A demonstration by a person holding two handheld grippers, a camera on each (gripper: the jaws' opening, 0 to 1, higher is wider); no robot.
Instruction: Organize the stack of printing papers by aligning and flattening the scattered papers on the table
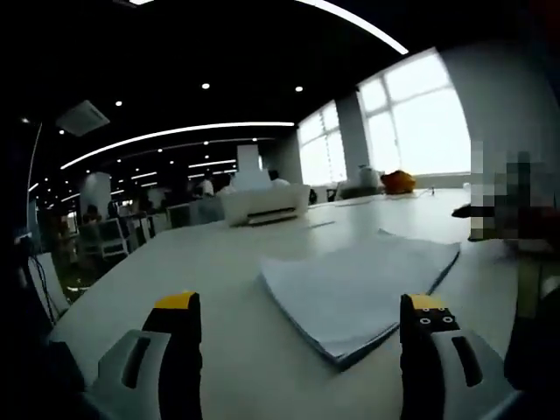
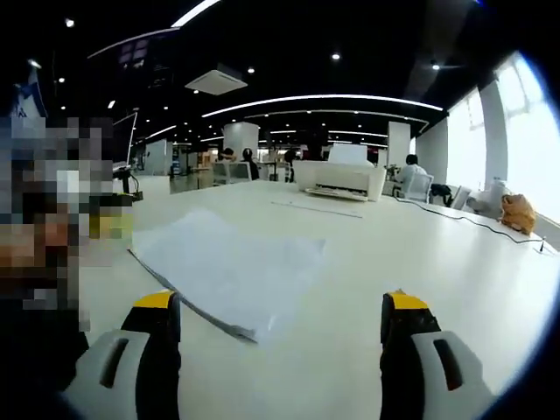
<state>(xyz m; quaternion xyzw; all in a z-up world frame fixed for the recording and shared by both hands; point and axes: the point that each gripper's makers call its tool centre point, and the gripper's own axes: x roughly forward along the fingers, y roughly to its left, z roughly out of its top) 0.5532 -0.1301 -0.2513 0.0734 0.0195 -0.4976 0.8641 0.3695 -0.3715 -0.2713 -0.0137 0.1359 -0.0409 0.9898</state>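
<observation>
A stack of white printing papers [image 1: 363,284] lies flat on the white table [image 1: 219,262], its sheets slightly fanned at the edges. My left gripper [image 1: 302,311] is open just in front of the stack's near corner, nothing between its yellow-tipped jaws. In the right gripper view the same paper stack [image 2: 232,262] lies ahead and to the left, one corner pointing at the camera. My right gripper [image 2: 278,311] is open, with that near corner between and just beyond its jaws, not touching.
A white printer [image 1: 262,203] stands farther back on the table [image 2: 420,254], also seen as the printer [image 2: 341,179]. An orange object [image 1: 398,181] sits by the windows, the orange object [image 2: 518,213] near a cable. People sit at desks behind.
</observation>
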